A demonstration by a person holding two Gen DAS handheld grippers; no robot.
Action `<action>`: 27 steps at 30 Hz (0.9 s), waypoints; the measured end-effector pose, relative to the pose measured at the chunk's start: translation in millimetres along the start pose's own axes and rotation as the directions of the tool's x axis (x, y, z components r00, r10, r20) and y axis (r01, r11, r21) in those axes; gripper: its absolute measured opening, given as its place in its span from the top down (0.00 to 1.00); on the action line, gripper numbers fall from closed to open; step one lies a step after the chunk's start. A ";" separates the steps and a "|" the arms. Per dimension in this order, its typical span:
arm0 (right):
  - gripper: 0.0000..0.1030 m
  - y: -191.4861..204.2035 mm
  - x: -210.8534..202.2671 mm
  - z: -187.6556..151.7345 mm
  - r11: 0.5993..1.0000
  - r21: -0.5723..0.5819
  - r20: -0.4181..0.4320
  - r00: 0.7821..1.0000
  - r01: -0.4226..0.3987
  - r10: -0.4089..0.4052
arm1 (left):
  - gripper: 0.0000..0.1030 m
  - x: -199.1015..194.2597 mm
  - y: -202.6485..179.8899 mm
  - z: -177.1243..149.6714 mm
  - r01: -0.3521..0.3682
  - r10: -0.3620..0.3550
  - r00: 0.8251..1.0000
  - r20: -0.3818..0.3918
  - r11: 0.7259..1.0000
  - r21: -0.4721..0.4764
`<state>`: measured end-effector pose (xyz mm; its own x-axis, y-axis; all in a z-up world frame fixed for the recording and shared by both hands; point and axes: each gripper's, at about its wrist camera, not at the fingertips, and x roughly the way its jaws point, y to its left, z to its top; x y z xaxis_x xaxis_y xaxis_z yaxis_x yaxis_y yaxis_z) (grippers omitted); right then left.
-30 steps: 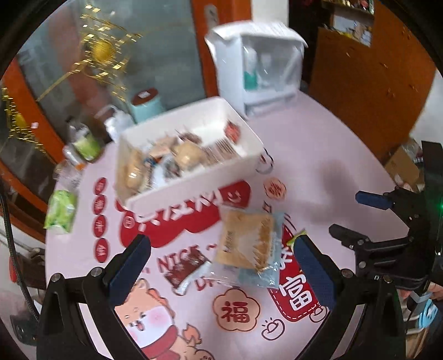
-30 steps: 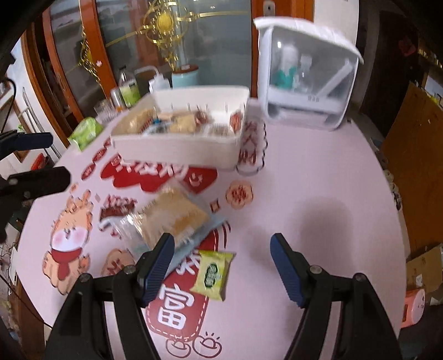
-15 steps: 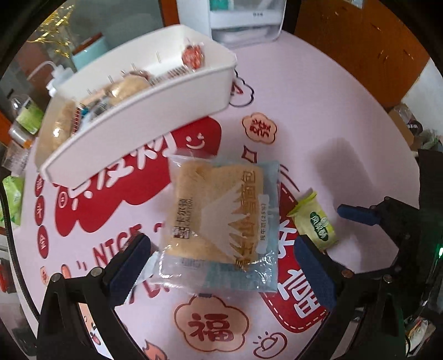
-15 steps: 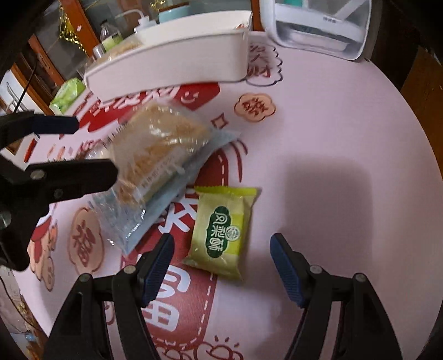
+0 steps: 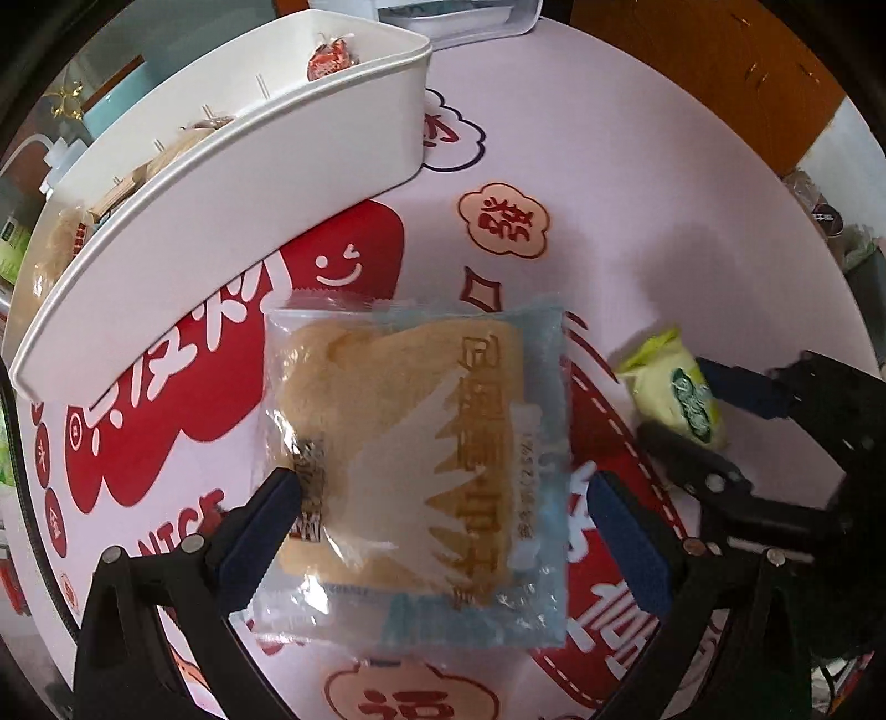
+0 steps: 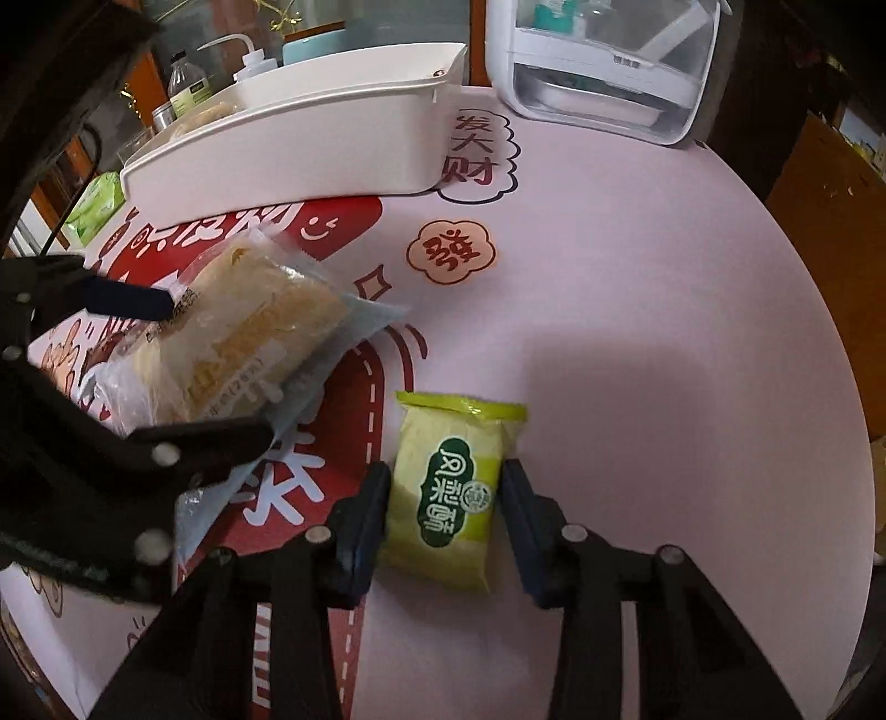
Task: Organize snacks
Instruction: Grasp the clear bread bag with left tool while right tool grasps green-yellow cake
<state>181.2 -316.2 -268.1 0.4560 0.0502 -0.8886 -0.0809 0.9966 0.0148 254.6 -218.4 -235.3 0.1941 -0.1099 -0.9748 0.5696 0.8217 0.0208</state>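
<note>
A bagged bread slice (image 5: 410, 443) lies flat on the pink printed table, and also shows in the right wrist view (image 6: 238, 338). My left gripper (image 5: 443, 526) is open, its jaws on either side of the bag at table level. A yellow-green pineapple cake packet (image 6: 451, 487) lies to its right; it also shows in the left wrist view (image 5: 673, 387). My right gripper (image 6: 446, 515) has its jaws close against both sides of the packet, which still rests on the table. A white snack bin (image 5: 232, 183) holding several snacks stands behind.
A white lidded dish rack (image 6: 603, 61) stands at the back right. Bottles (image 6: 188, 83), a teal pot (image 6: 326, 44) and a green pack (image 6: 97, 205) sit behind and left of the bin (image 6: 310, 138). The round table's edge (image 6: 830, 343) curves along the right.
Both grippers have come down and forward to the table. The left now straddles the bread bag. The right has narrowed around the yellow-green packet.
</note>
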 end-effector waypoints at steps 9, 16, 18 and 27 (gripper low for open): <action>0.60 -0.5 1.2 0.1 1.000 0.011 0.004 1.000 -0.001 0.001 | 0.00 18.1 -2.2 6.9 -0.081 0.081 0.997 0.002 0.997 0.011; 0.60 0.0 1.2 -0.4 1.000 0.016 0.012 1.000 0.005 -0.005 | 0.00 30.4 8.0 5.0 -0.015 0.011 0.999 -0.043 0.996 -0.082; 0.60 -0.1 1.0 -0.7 1.000 0.016 0.014 1.000 0.005 -0.005 | 0.00 31.1 8.2 5.0 -0.018 0.014 0.999 -0.044 0.996 -0.082; 0.61 -1.2 1.4 -0.2 1.000 0.020 0.010 1.000 0.003 -0.003 | 0.10 25.9 12.3 -7.3 -0.041 0.037 0.999 -0.031 0.988 -0.148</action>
<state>181.8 -317.4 -269.5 0.4650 0.0478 -0.8840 -0.0621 0.9978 0.0213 260.9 -207.1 -262.0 0.1905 -0.0622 -0.9797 0.4364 0.8993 0.0277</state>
